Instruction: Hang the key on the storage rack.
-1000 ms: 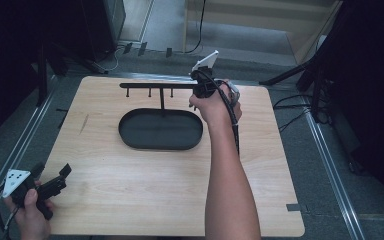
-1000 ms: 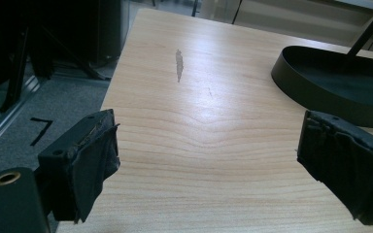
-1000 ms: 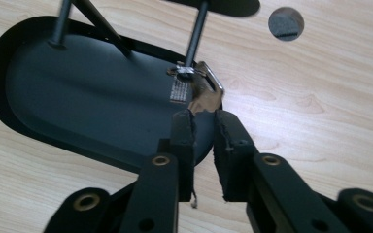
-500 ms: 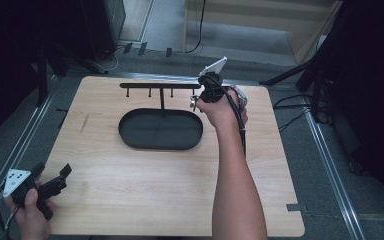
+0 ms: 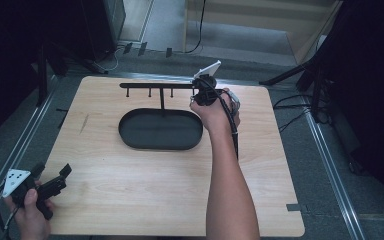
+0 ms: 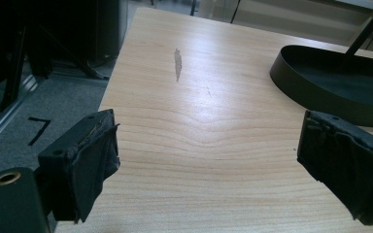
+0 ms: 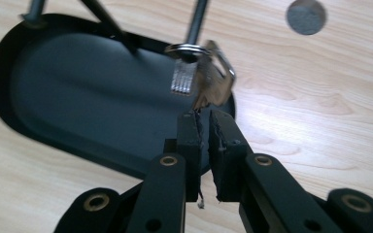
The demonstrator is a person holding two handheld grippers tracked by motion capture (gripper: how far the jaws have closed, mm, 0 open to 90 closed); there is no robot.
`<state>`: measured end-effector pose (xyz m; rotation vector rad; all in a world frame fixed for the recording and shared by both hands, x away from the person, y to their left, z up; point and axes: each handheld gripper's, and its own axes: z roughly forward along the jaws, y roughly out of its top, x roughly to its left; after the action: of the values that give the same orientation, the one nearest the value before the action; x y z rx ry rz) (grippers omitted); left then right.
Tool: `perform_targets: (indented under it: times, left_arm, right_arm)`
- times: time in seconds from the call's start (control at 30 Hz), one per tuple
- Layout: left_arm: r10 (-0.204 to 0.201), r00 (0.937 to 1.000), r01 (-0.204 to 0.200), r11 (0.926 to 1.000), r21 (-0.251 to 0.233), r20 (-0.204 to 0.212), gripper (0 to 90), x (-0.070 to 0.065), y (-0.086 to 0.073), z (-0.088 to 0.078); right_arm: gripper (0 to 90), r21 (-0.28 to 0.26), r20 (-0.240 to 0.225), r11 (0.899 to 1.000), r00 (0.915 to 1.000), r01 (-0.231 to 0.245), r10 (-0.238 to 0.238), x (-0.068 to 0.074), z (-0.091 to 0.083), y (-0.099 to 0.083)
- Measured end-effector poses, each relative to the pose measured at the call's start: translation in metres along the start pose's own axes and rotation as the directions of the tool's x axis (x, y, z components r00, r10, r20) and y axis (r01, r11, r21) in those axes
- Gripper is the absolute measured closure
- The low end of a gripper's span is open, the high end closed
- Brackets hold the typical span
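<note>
At the near left corner of the pale wooden table [image 5: 145, 200], a hand grips the left tool [image 5: 55, 184], its jaws spread wide with nothing between them, resting low and aimed across the bare wood toward the tray.

The right forearm stretches up the middle of the high view, wrist bent, carrying the right tool [image 5: 198, 92] to the right end of the black key rack [image 5: 162, 86]. In the right gripper view its jaws have just been closing and stand nearly together, pinching the lower edge of a bunch of keys [image 7: 209, 85]. The key ring [image 7: 188, 50] is looped on one of the rack's hanging pegs, so the keys dangle above the right end of the black oval tray [image 5: 160, 130] at the rack's foot.

A dark scuff [image 6: 178, 63] marks the wood left of the tray. Beyond the table lie grey floor, metal rails, trailing cables and dark stand legs. No writing can be read.
</note>
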<state>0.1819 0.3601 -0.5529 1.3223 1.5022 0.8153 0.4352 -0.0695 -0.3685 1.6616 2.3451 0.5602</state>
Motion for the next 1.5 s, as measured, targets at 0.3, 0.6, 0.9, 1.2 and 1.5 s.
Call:
perform_targets:
  times: [0.3,0.6,0.9,1.2,1.5]
  left_arm:
    - [0.001,1.0,-0.001,1.0,0.002,0.003,7.9,0.0,0.0,0.0]
    - [0.005,1.0,-0.005,1.0,0.003,0.001,7.9,-0.001,0.0,0.0]
    - [0.007,1.0,-0.007,1.0,0.002,0.001,7.9,-0.001,0.0,0.0]
    - [0.008,1.0,-0.008,1.0,0.0,-0.002,7.9,-0.001,0.0,0.0]
    - [0.01,0.9999,-0.01,1.0,-0.001,-0.005,7.9,-0.001,0.0,0.0]
  right_arm:
    - [75.0,-0.003,0.053,0.997,0.9953,-0.081,0.081,-0.03,0.006,-0.015]
    - [70.9,0.008,0.056,0.992,0.9908,-0.124,0.124,-0.059,0.018,-0.037]
    - [63.9,0.011,0.06,0.989,0.987,-0.15,0.149,-0.089,0.035,-0.067]
    - [50.5,-0.021,0.054,0.982,0.9805,-0.188,0.189,-0.121,0.055,-0.107]
    - [31.9,-0.127,0.074,0.983,0.9867,-0.134,0.144,-0.143,0.064,-0.148]
